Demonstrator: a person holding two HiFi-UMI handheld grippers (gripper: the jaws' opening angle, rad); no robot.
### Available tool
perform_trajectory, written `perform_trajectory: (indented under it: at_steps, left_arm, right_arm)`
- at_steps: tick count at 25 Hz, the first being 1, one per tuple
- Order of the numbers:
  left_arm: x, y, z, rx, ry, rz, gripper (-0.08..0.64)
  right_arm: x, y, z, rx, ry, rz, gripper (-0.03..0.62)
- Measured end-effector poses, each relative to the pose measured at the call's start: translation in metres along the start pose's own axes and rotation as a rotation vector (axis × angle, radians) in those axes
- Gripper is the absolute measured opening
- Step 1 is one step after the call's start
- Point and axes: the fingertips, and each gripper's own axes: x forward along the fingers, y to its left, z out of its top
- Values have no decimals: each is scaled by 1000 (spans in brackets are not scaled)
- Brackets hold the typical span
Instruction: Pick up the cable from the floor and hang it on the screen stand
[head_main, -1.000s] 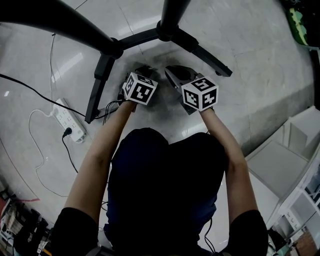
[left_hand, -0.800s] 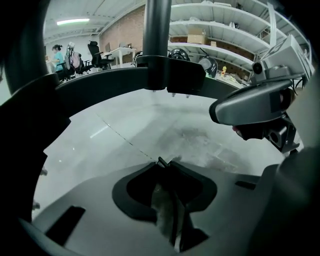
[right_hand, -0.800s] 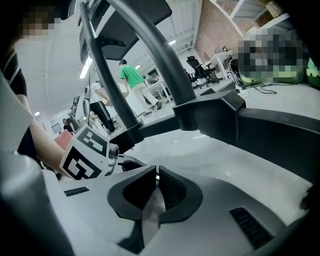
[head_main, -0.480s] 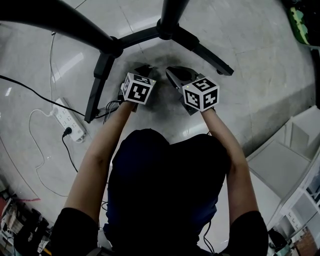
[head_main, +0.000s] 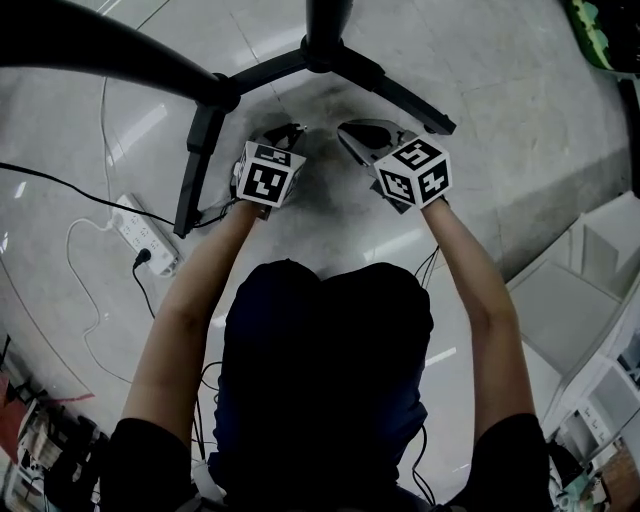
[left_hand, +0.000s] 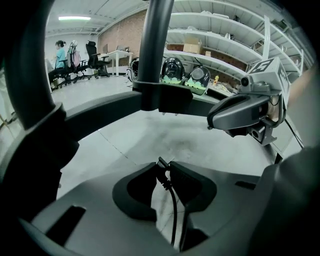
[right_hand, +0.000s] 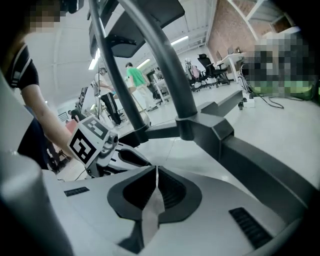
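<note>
A thin black cable (left_hand: 173, 207) runs up between the pads of my left gripper (left_hand: 165, 171), which is shut on its plug end (left_hand: 161, 165). In the head view the left gripper (head_main: 288, 132) is just in front of the black screen stand base (head_main: 330, 62), beside its left leg (head_main: 200, 150). My right gripper (head_main: 347, 132) hangs close beside it, a little to the right. Its jaws (right_hand: 156, 173) are shut with nothing between them. The stand's post (left_hand: 156, 50) rises right ahead of both grippers.
A white power strip (head_main: 148, 238) lies on the floor at the left, with a white lead and a black plug lead (head_main: 140, 290). Another black cable (head_main: 70, 185) crosses the floor there. The stand's right leg (head_main: 410, 100) reaches out behind the right gripper. White shelving (head_main: 590, 330) stands at the right.
Both grippers have moved a little forward, towards the stand base. The right one has also drifted to the right, and the two now sit slightly further apart.
</note>
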Motion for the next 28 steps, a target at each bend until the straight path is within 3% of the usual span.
perform_trajectory:
  at_steps: [5, 12, 16, 28]
  left_arm:
    - [-34, -18, 28, -3, 2, -18, 94]
    - [-91, -45, 69, 43, 24, -34, 94]
    - [-139, -53, 83, 0, 27, -24, 94]
    - [-280, -62, 87, -91, 56, 26, 92]
  right_arm:
    - [-33, 8, 32, 12, -15, -4, 28]
    - [-83, 38, 84, -54, 20, 38, 28]
    - [-113, 51, 126, -38, -15, 1, 28]
    - [-157, 175, 181, 57, -9, 49, 28]
